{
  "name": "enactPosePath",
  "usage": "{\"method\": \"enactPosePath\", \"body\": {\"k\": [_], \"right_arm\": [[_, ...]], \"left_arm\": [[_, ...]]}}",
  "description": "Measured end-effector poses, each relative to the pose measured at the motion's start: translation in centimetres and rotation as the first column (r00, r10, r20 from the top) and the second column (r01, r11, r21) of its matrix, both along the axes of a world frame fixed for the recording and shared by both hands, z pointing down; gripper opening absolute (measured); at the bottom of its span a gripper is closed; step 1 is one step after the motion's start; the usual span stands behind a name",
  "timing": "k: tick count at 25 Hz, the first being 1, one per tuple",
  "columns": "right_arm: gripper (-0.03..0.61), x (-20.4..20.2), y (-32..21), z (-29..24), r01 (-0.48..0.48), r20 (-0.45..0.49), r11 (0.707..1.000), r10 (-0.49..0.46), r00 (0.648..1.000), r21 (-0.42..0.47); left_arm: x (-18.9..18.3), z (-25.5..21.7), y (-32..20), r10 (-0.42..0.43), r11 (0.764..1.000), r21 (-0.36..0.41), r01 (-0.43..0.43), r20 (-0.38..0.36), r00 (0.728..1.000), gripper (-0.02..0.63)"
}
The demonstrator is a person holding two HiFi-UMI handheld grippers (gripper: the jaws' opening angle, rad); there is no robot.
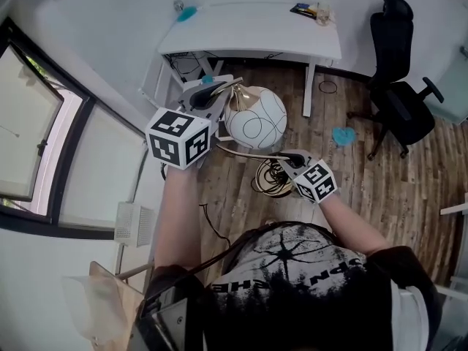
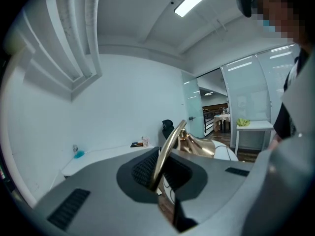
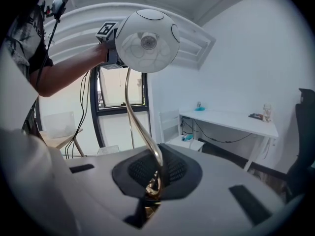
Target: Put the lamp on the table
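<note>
A: Where's the lamp (image 1: 255, 120)?

B: Up in the air, carried by both grippers. It's over the wood floor (image 1: 365, 174), on the near side of the white table (image 1: 248, 31). Not on the table.

A: Left gripper (image 1: 219, 93)?

B: Fingers pressed together on the gold stem (image 2: 170, 149), pinching it. The head view puts that grip just left of the white globe shade (image 1: 265, 108). The left gripper view shows the stem running up and away from the closed pads.

A: Right gripper (image 1: 282, 158)?

B: Also clamped, pads tight on the lower part of the stem. In the right gripper view the stem curves up from the pads to the globe, which sits high in that view. In the head view this gripper is nearer the person and to the right of the left one.

A: The table's surroundings?

B: The table stands against the far wall, with small items on its far right corner, too small to tell what. A black office chair (image 1: 398, 86) is right of it, and a window (image 1: 29, 137) is on the left wall.

A: Lamp tilted?

B: The globe is on the far side and the stem runs back toward the person.
</note>
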State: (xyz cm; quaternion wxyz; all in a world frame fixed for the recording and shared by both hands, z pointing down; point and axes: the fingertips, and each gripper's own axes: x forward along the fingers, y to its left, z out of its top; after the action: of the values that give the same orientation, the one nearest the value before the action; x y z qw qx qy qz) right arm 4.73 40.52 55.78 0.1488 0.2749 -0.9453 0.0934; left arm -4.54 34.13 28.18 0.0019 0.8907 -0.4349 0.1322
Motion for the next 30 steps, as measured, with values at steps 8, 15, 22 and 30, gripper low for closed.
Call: {"method": "enactPosePath", "body": {"k": [8, 15, 22, 30], "right_arm": [[0.017, -2.7, -3.1, 0.9, -0.011, -0.010, 1.000, 0.011, 1.000, -0.001], [0.017, -3.5, -6.8, 0.8, -0.023, -0.032, 1.000, 0.023, 0.999, -0.015], [0.017, -3.6, -12.4, 1.8, -0.004, -0.027, 0.999, 0.003, 1.000, -0.036], [0.017, -1.8, -19.8, 0.9, 0.047, -0.041, 0.998, -0.048, 0.998, -0.029]], "left_arm": [[-2.9, 1.1, -3.4, 0.005, 1.000, -0.008, -0.005, -0.008, 1.000, 0.017], [-4.4, 1.3, -7.5, 0.011, 0.999, -0.029, -0.012, -0.032, 0.999, 0.017], [-4.0, 2.2, -13.1, -0.004, 0.999, -0.039, 0.003, -0.017, 1.000, 0.017], [-2.9, 1.4, -20.1, -0.050, 0.998, -0.040, 0.049, -0.031, 0.998, 0.017]]}}
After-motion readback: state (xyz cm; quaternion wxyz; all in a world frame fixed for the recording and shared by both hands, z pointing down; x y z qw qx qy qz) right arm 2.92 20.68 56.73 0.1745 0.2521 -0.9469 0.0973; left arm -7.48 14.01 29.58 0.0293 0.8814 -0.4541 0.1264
